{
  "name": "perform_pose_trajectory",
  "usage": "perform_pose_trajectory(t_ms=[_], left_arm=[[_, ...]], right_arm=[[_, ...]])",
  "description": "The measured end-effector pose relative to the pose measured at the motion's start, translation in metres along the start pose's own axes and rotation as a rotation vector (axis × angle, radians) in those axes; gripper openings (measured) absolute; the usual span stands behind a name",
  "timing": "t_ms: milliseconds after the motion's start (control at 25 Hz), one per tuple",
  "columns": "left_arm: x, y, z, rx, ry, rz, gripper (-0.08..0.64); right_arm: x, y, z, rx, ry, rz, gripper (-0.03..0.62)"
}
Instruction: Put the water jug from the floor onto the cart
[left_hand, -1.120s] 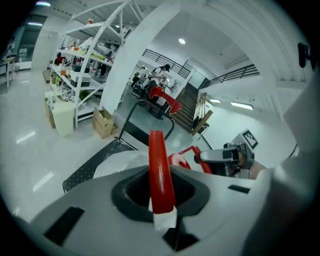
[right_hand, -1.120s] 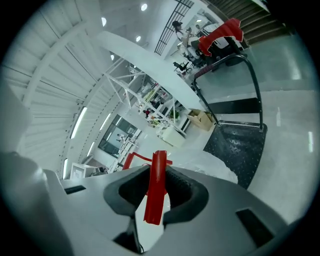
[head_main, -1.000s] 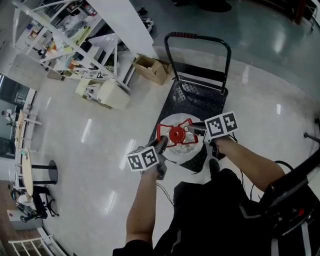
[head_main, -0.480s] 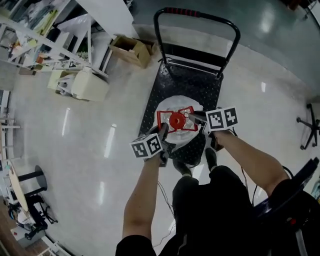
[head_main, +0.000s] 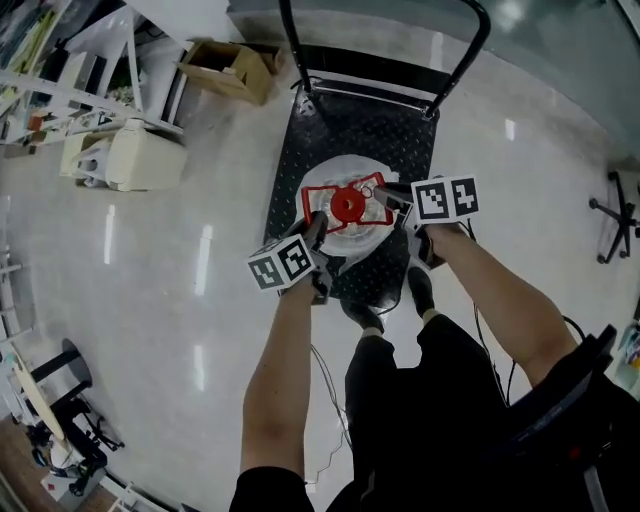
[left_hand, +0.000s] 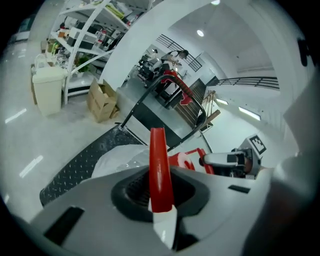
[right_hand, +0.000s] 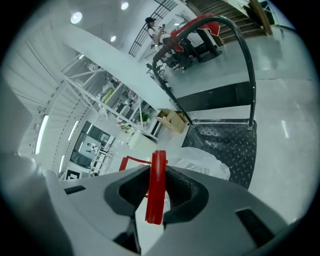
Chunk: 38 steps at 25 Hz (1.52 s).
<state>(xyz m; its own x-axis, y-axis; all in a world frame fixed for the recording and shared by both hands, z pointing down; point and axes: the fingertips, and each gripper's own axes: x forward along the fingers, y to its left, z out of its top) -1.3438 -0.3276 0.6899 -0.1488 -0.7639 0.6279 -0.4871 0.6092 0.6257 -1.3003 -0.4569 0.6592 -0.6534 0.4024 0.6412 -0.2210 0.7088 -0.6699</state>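
Observation:
The water jug (head_main: 345, 225) is clear with a red cap (head_main: 347, 205) and a red frame handle, and stands over the near end of the black cart deck (head_main: 365, 125). Whether it rests on the deck I cannot tell. My left gripper (head_main: 318, 230) is shut on the handle's left bar (left_hand: 160, 165). The right gripper (head_main: 392, 198) is shut on its right bar (right_hand: 157, 185). Each gripper view shows a red bar pinched between the jaws, with the jug (left_hand: 122, 157) (right_hand: 202, 162) and the cart deck (left_hand: 80, 162) (right_hand: 227, 142) behind it.
The cart's push handle (head_main: 470, 50) rises at the far end. A cardboard box (head_main: 228, 65), a white bin (head_main: 140, 158) and shelving (head_main: 50, 90) stand far left. A chair base (head_main: 615, 215) is at the right. The person's feet (head_main: 365, 315) are just behind the cart.
Both grippers have sunk with the jug toward the cart deck, still shut on the red handle. The head view has moved forward over the cart.

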Motion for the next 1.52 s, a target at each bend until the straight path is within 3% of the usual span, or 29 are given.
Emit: perform_pose_trajectory(t_ms=[160,280,360,480,640,760,960,1080,1200,1280,1520], left_arm=[[0.008,0.012,-0.009,-0.04,0.018,0.016,0.044],[0.003,0.025,-0.006,0.01,0.026,0.081,0.048],[-0.002,0.029,-0.002,0.054,0.01,0.111,0.111],[-0.007,0.03,0.001,0.118,0.002,0.158,0.207],[-0.031,0.031,0.005,0.143,0.0,0.204,0.293],[-0.072,0.011,0.024,0.154,-0.114,0.185,0.293],[-0.162,-0.082,0.07,0.178,-0.355,0.063,0.291],[-0.22,-0.162,0.1,0.296,-0.469,-0.004,0.282],[-0.262,-0.236,0.117,0.432,-0.557,-0.054,0.184],[-0.279,-0.274,0.119,0.483,-0.589,-0.088,0.0],[-0.279,-0.369,0.097,0.634,-0.563,-0.125,0.0]], right_arm=[[0.003,-0.012,-0.004,0.007,0.019,-0.007,0.091],[-0.001,-0.021,-0.002,0.064,-0.006,-0.04,0.089],[0.0,-0.022,0.001,0.063,-0.017,-0.061,0.091],[-0.005,-0.026,0.002,-0.017,-0.01,-0.093,0.109],[-0.036,-0.023,0.024,-0.1,-0.066,-0.119,0.147],[-0.066,-0.002,0.04,-0.169,-0.106,-0.097,0.147],[-0.136,0.071,0.061,-0.282,-0.19,0.035,0.146],[-0.194,0.134,0.074,-0.357,-0.271,0.158,0.144],[-0.249,0.181,0.082,-0.488,-0.348,0.207,0.1],[-0.277,0.199,0.083,-0.564,-0.39,0.198,0.017],[-0.342,0.206,0.079,-0.673,-0.452,0.206,0.003]])
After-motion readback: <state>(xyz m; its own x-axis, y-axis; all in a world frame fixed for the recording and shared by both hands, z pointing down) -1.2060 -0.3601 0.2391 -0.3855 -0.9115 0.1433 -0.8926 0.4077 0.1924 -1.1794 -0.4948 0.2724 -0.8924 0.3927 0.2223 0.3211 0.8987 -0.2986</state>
